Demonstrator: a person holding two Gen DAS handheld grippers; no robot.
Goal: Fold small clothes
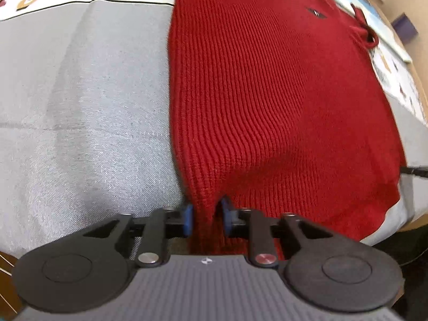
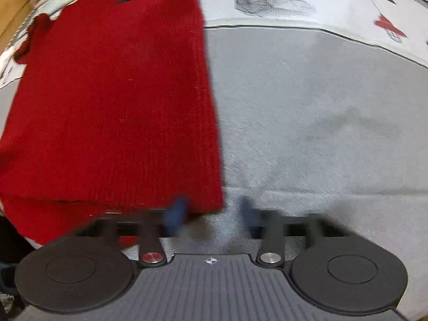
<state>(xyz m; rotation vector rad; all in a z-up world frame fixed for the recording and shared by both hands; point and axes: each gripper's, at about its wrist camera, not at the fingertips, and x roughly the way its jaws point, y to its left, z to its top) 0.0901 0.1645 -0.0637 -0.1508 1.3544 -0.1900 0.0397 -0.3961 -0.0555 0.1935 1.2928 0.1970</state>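
Observation:
A red knit sweater [image 1: 267,93] lies spread on a grey cloth surface [image 1: 80,107], with a small dark logo on the chest. My left gripper [image 1: 206,218] is shut on the sweater's hem at its left bottom corner; the fabric bunches between the blue pads. In the right wrist view the sweater [image 2: 115,101] fills the left half. My right gripper [image 2: 211,214] is open at the sweater's right bottom corner, with the hem edge just inside the left pad [image 2: 174,214]. That view is motion-blurred.
The grey cloth [image 2: 307,120] covers the bed or table. A white printed sheet [image 2: 294,0] lies at the far edge. A wooden floor and a purple box [image 1: 405,25] show past the far right edge.

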